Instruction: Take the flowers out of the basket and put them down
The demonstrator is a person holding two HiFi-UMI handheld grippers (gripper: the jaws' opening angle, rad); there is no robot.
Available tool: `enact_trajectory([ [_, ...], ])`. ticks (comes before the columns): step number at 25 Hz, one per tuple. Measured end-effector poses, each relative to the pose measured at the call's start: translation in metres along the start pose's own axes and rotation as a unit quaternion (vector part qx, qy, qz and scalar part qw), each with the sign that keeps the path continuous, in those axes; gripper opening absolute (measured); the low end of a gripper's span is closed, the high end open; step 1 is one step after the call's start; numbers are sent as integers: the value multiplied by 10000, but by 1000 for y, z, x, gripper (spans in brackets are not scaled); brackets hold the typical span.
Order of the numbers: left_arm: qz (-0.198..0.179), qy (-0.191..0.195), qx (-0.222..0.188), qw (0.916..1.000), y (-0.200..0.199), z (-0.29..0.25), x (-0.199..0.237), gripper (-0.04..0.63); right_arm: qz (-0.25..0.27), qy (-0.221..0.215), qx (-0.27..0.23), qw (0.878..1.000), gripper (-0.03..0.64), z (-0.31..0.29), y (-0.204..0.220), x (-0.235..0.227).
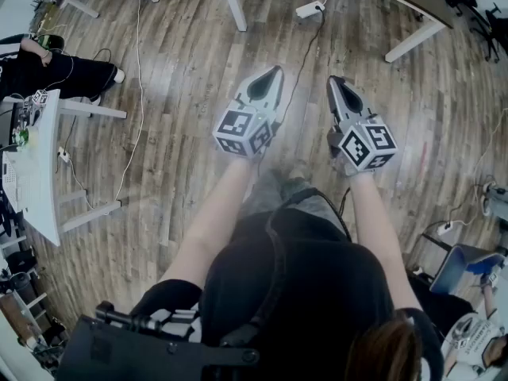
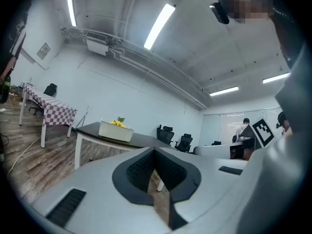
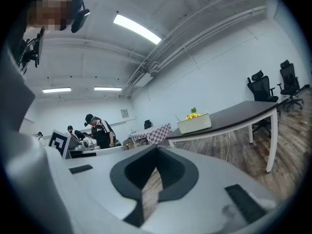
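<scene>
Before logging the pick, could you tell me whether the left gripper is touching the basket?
Apart. The left gripper view shows the basket far off on a dark table, beyond the left gripper, its jaws shut and empty.

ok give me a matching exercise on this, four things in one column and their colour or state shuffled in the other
1 basket
2 flowers
3 left gripper
4 chairs

a black
b shut, empty
c white, on the table
d yellow

Pairs: 1-c, 2-d, 3-b, 4-a
</scene>
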State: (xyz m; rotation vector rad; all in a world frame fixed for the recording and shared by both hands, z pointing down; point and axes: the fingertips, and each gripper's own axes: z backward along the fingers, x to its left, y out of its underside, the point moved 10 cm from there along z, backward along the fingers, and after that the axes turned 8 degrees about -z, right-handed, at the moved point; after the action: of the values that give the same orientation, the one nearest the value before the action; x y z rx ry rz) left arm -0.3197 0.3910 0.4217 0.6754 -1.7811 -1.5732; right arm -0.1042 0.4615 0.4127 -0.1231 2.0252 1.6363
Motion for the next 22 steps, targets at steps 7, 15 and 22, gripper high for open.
enact_trajectory([
  [7,11,60,-11,10000,1,4,9,0,-23,72,-28,10000,0,-11,7,11],
  [15,0,216,-107,9997,2,4,19,0,-38,87,-221,9997,2,-20,15,21],
  [22,-62,315,-120,9994,-3,-8,32,0,-16,99,-335,9994,2,-34,9,20],
])
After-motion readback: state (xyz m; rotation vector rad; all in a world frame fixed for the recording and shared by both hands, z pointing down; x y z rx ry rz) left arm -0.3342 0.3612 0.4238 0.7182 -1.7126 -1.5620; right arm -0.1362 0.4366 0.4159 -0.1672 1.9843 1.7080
